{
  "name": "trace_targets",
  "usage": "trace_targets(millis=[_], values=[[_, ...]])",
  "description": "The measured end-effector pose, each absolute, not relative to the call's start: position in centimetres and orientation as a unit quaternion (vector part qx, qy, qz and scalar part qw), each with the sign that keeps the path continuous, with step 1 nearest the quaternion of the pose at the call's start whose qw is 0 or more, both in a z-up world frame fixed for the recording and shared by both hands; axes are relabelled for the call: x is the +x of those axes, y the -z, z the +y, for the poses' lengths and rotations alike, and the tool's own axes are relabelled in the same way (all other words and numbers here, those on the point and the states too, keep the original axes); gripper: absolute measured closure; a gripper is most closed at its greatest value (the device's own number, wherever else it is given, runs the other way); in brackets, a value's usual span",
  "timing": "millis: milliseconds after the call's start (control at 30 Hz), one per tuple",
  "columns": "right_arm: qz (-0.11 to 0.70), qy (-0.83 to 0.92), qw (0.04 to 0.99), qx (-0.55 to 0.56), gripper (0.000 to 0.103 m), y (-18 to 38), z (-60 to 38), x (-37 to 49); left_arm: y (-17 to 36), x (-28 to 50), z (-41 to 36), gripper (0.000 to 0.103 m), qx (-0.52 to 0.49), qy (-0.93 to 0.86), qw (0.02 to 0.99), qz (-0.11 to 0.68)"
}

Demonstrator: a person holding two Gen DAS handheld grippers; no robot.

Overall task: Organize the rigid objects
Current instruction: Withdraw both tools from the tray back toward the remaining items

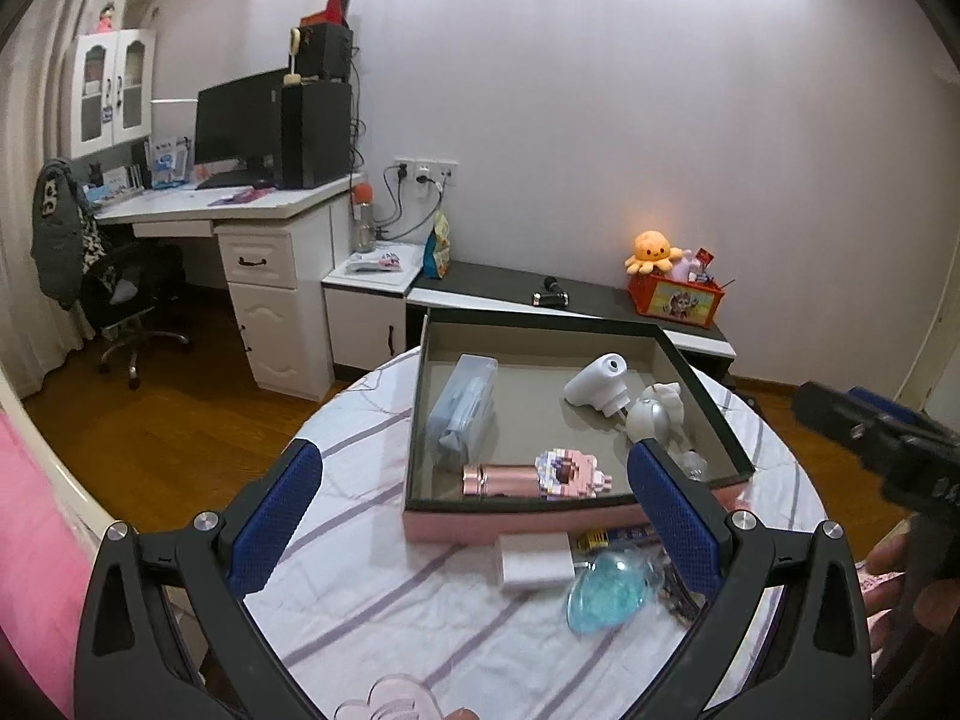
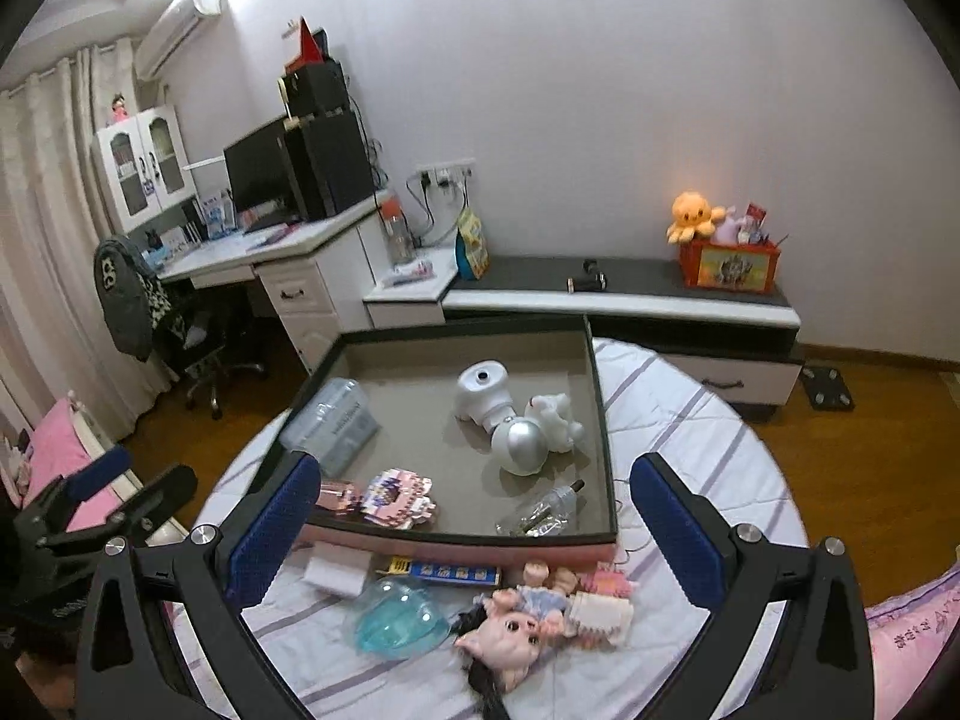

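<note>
A pink-sided box [image 1: 528, 525] [image 2: 474, 549] with a grey inside sits on a round table with a striped cloth. In it lie a clear case [image 1: 463, 408] [image 2: 331, 426], a white thermometer gun [image 1: 597, 387] [image 2: 483, 390], a silver and white toy [image 2: 522, 444], a pink tube [image 1: 498, 480] and a pixel-brick figure [image 1: 570, 471] [image 2: 399, 504]. In front of the box lie a white block [image 1: 534, 561] [image 2: 336, 573], a blue clear shell [image 1: 606, 591] [image 2: 399, 615], a battery pack [image 2: 444, 570] and a doll [image 2: 528, 618]. My left gripper [image 1: 474, 516] and right gripper [image 2: 477, 522] are both open and empty above the table's near side.
A low grey-topped cabinet [image 2: 630, 282] stands behind the table with an orange toy box [image 2: 729, 264] and an orange plush [image 1: 651, 252]. A white desk [image 1: 240, 204] with a monitor and an office chair [image 1: 120, 288] are at the left. Pink bedding [image 1: 36, 540] borders the table's left.
</note>
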State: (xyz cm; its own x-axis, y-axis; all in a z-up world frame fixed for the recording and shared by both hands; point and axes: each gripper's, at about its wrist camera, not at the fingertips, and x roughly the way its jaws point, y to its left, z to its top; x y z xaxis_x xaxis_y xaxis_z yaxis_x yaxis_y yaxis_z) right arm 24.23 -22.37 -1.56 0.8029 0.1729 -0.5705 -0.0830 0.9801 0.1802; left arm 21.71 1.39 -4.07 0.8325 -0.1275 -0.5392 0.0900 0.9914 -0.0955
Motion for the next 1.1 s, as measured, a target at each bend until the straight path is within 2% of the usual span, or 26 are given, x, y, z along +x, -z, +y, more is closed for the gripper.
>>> trace_targets(millis=[333,700,1100], values=[[0.243,-0.058,0.965,0.074,0.000,-1.4,-22.9,15.7,3.2,15.6,0.7,0.000,-0.019,0.046,0.963,0.263],[0.239,-0.037,0.967,0.077,0.000,0.3,-24.3,9.5,4.1,10.3,0.0,0.000,-0.018,0.054,0.961,0.270],[0.238,-0.039,0.968,0.073,0.000,1.0,-23.9,7.1,3.8,8.5,-0.1,0.000,-0.024,0.057,0.963,0.263]])
